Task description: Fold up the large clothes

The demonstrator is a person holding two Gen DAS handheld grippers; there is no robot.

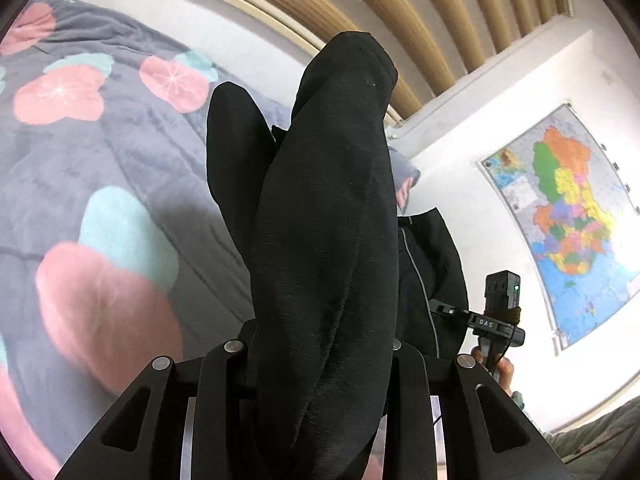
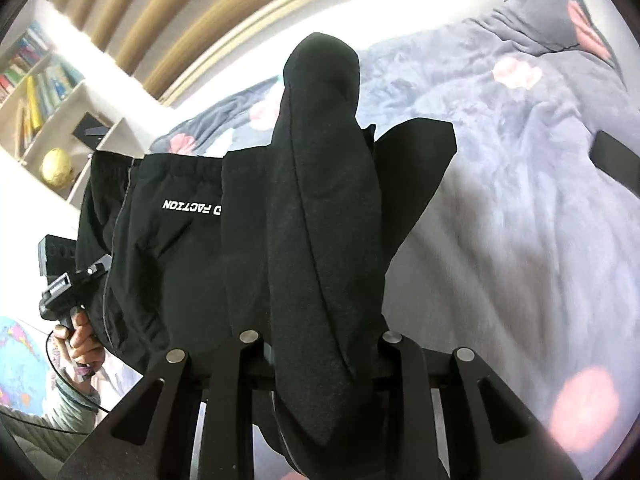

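Note:
A black garment [image 1: 328,208] with grey piping hangs lifted above the bed, stretched between both grippers. In the left wrist view a thick fold of it runs up between the arms of my left gripper [image 1: 320,360] and hides the fingertips; the jaws are shut on it. In the right wrist view the same garment [image 2: 320,240], with white lettering [image 2: 192,206], is bunched in my right gripper [image 2: 320,360], likewise shut on the cloth. Each view shows the other gripper at the garment's far edge: the right gripper's body [image 1: 500,312] and the left gripper's body [image 2: 64,276], each held by a hand.
Below lies a bed with a grey blanket [image 1: 120,152] printed with pink and teal flowers, also seen in the right wrist view [image 2: 540,200]. A colourful map [image 1: 568,216] hangs on the white wall. A bookshelf [image 2: 36,92] stands beside the slatted wooden wall panel [image 1: 420,8].

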